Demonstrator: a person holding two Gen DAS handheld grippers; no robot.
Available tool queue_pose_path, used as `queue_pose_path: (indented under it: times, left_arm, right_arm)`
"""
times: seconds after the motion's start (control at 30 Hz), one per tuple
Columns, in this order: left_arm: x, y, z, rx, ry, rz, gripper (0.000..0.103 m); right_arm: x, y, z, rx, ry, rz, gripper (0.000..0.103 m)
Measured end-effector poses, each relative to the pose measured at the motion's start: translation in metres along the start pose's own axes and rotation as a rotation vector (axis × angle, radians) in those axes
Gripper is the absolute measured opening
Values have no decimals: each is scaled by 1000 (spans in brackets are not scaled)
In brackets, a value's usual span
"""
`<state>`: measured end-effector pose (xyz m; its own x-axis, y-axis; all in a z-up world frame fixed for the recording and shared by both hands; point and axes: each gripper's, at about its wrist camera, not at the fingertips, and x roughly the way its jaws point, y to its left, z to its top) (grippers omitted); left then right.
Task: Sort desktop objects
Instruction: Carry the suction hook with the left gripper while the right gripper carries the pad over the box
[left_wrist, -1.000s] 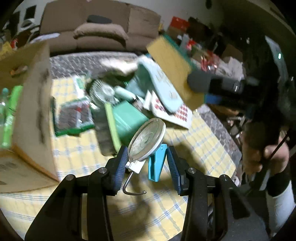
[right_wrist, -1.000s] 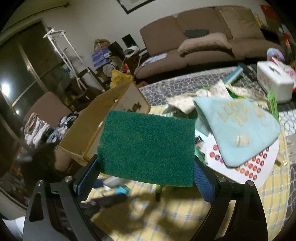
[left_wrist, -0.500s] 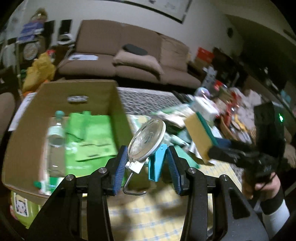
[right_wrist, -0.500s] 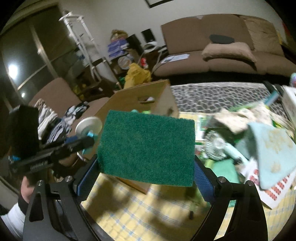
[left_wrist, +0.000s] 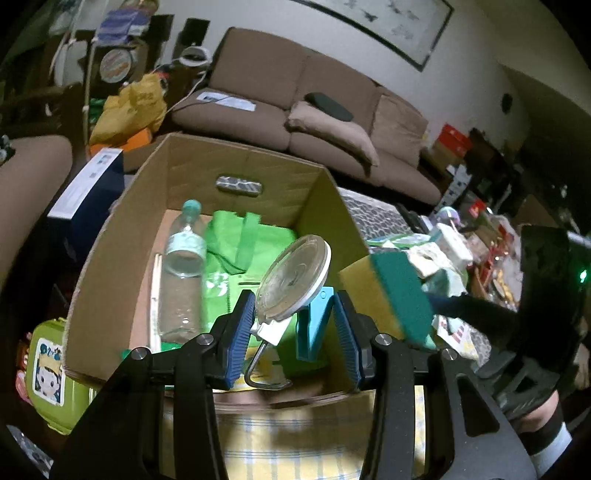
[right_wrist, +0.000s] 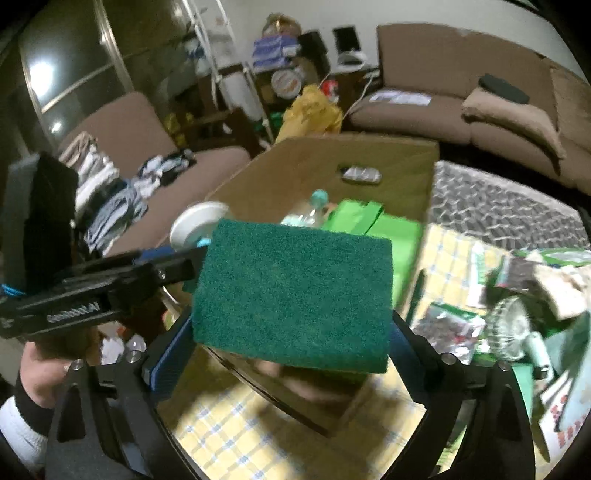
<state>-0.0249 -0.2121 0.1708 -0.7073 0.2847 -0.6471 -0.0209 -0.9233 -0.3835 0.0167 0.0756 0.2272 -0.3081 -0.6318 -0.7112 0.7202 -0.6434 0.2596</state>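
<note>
My left gripper (left_wrist: 293, 338) is shut on a clear suction-cup hook (left_wrist: 293, 282) with a teal lever and metal hook, held over the near edge of an open cardboard box (left_wrist: 236, 168). The box holds a plastic bottle (left_wrist: 183, 273) and a green bag (left_wrist: 251, 258). My right gripper (right_wrist: 288, 343) is shut on a green and yellow scouring sponge (right_wrist: 295, 295), also above the box (right_wrist: 369, 155). The sponge (left_wrist: 391, 291) shows at the right of the left wrist view. The left gripper (right_wrist: 173, 266) shows at the left of the right wrist view.
A yellow checked cloth (right_wrist: 454, 254) covers the table, with a small fan (right_wrist: 513, 332), packets and cloths piled at the right. A green lunch box (left_wrist: 48, 373) sits left of the box. A brown sofa (left_wrist: 295, 103) stands behind.
Both grippers have swung left from the clutter pile to above the cardboard box, each still holding its object. The box now fills the middle of both views.
</note>
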Motion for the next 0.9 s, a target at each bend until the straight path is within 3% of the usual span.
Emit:
queue_pose_path:
  times: [0.1,0.33,0.57,0.73,0.9]
  left_arm:
    - [0,9,0,-10,-1,9,41]
    - [3,17,4,-21,1,16,41]
    - [16,17,8,-47,31,15,41]
    - [26,18,12,-62,62,13,41]
    - [20,21,16,-107,56,-56,41]
  right_arm:
    - [17,5,-1,-1,49,-6,99]
    - [17,0,-8,8,58,1,102]
    - [19,15,-11,-85,64,-111,103]
    - [18,14,-12,-84,54,-123,103]
    - [22,14,-8,-80,64,-132,103]
